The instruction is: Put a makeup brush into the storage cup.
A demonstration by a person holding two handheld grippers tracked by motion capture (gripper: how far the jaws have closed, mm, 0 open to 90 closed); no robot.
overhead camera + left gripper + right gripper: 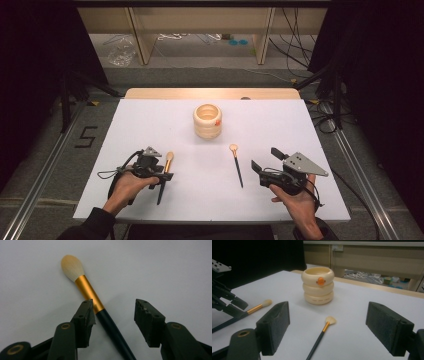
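The larger brush (pixel 86 291), gold-collared with a dark handle, lies flat on the white table (pixel 280 200), nearer to me than the duck-faced holder (pixel 207 120) and off to its left. My left tongs (pixel 161 176) stand over the brush with its handle between the jaws; one jaw sits against the collar, the other stands clear, so they are half spread and pinching nothing yet. My right tongs (pixel 264 162) are spread wide and empty, to the right of the holder and nearer me. The smaller brush (pixel 236 163) lies just beside them, between them and the holder. As I judge it, nothing is in the holder yet: both brushes remain to be lifted and dropped in.
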